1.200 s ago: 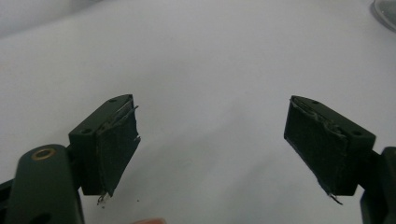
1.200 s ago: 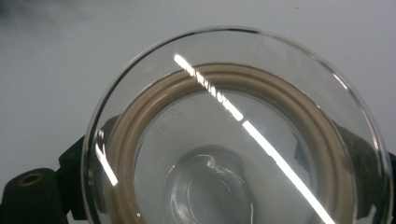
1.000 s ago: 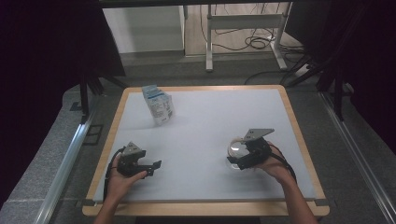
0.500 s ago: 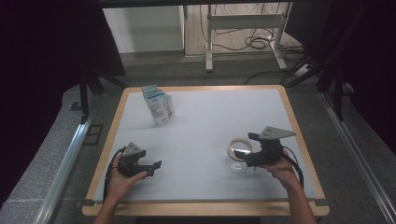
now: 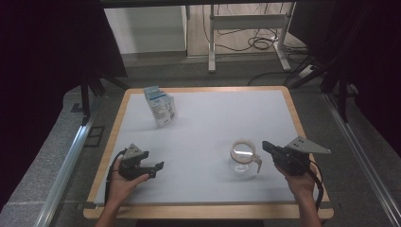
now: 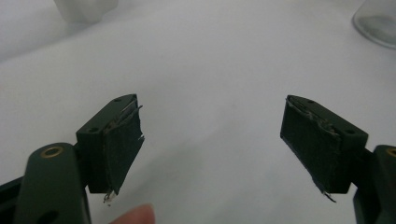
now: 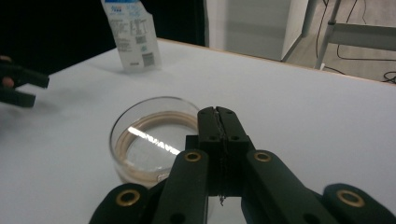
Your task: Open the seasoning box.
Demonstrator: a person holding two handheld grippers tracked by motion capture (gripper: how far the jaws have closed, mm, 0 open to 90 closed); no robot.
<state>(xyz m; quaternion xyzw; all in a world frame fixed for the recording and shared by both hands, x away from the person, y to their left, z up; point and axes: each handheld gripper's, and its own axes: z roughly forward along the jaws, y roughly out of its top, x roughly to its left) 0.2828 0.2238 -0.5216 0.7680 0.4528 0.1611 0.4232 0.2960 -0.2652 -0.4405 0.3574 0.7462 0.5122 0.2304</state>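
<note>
Both tools flank the glass jug (image 5: 244, 158), right tool (image 5: 265, 146) apparently empty.

Layout of the table (image 5: 203, 142) — carton behind, jar in front

A carton (image 5: 160, 106) is set upright on the far left part of the table; a glass jar (image 5: 244, 158) is placed on the near right part, well apart from it. The right gripper (image 5: 265, 146) is held just right of the jar — the left gripper (image 5: 158, 166) is found at the near left, in front of the carton.
</note>
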